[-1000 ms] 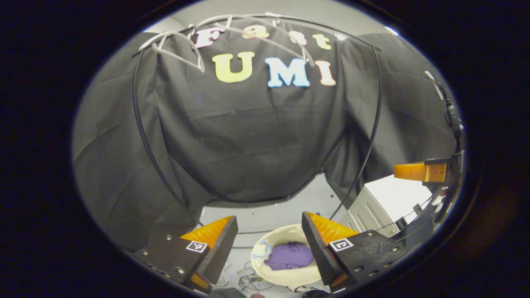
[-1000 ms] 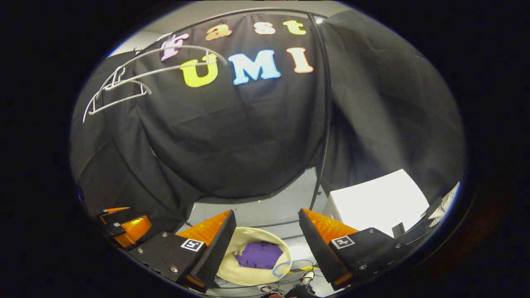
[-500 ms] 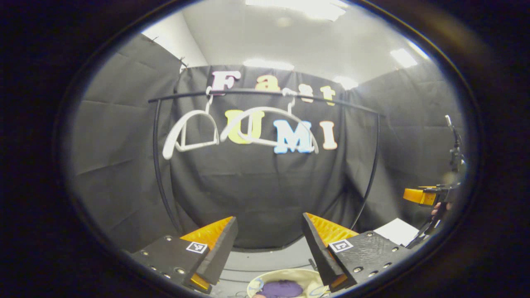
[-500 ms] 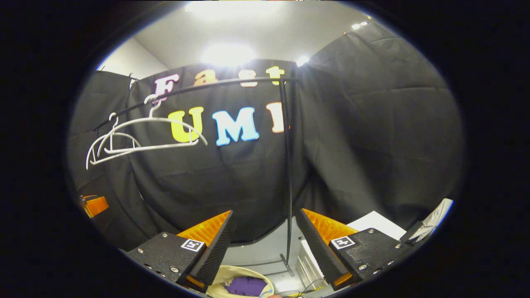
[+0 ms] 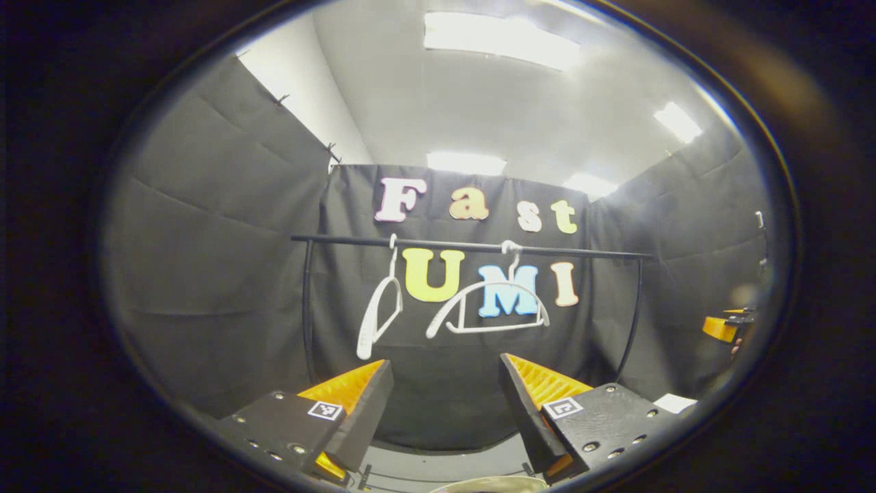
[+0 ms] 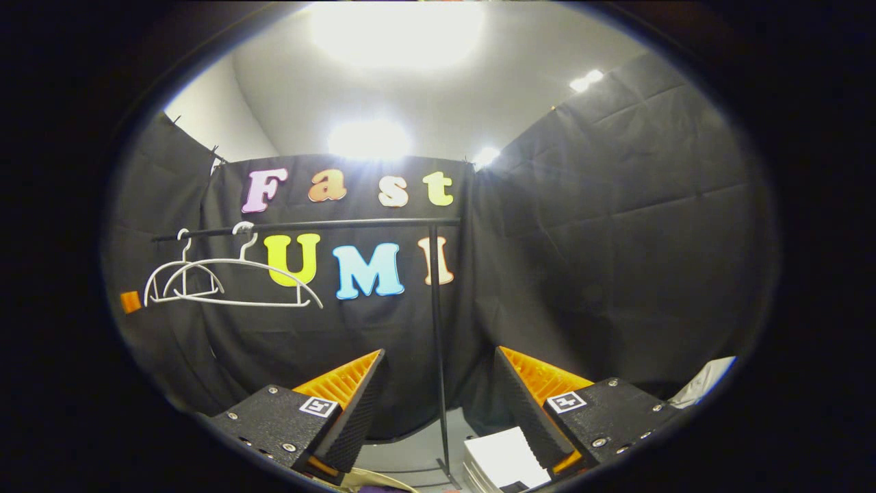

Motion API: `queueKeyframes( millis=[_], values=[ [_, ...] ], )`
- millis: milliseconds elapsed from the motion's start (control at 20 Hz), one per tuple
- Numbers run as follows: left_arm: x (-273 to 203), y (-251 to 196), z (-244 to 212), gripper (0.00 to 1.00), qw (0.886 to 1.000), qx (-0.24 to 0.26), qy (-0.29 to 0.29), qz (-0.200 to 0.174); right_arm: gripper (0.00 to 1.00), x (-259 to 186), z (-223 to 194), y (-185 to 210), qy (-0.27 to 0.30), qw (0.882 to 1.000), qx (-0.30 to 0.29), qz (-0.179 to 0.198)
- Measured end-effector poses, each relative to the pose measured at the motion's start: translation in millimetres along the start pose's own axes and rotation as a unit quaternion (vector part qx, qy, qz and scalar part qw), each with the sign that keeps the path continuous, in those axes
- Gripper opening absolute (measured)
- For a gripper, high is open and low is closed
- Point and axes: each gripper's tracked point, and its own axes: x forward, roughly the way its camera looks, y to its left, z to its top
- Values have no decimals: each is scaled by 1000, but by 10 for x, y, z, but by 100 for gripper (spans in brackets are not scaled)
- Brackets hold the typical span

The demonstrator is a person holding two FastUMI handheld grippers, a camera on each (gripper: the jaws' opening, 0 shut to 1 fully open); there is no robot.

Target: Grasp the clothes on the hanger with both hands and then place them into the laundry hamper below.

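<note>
The clothes are off the rack. Both hangers are bare, and at the very bottom of the right gripper view a purple scrap (image 6: pixel 378 489) lies inside the hamper (image 5: pixel 489 484), though too little shows to be sure it is the garment. The hamper's pale rim sits just under your left tool (image 5: pixel 445 361), below its fingertips and close in.

Ahead of that tool and above it, the wide hanger (image 5: pixel 493 329) hangs with its long axis along the rail (image 5: pixel 465 245), broadside to you. The narrow hanger (image 5: pixel 373 329), just to its left, is turned nearly edge-on.

From your right tool (image 6: pixel 439 351) both hangers lie up and well off to the left, with the rail's post (image 6: pixel 436 294) straight ahead and a white box (image 6: pixel 499 462) low between the fingers. So your left hand is the better placed for the rack, and both are above the hamper.

Both tools are released, fingers spread wide with nothing between them. You hold them level, facing the back wall and well apart from the rail. Each tool can be seen at the outer edge of the other's view, so your hands are side by side.

By the look of it nothing is left to lift; I judge the job finished.
</note>
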Motion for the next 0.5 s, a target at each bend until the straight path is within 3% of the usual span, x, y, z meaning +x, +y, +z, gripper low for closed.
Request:
queueKeyframes(
  millis=[50,150,250,300,450,500],
  values=[
    [-24,17,-20,95,1000,-3,-2,5,95,-5,-14,-8,0,1000,-3,1],
    [-67,31,-72,95,1000,-16,-2,11,92,8,-50,39,8,1000,4,9],
    [-118,53,-131,95,999,-27,1,17,95,48,-33,70,7,1000,13,15],
    [-148,67,-147,90,999,-27,2,21,95,53,-23,93,6,1000,17,19],
    [-258,82,-352,89,999,-20,8,29,95,67,-8,219,3,999,23,35],
    [-304,116,-380,84,999,-18,12,33,95,67,-5,263,3,999,24,42]
  ],
)
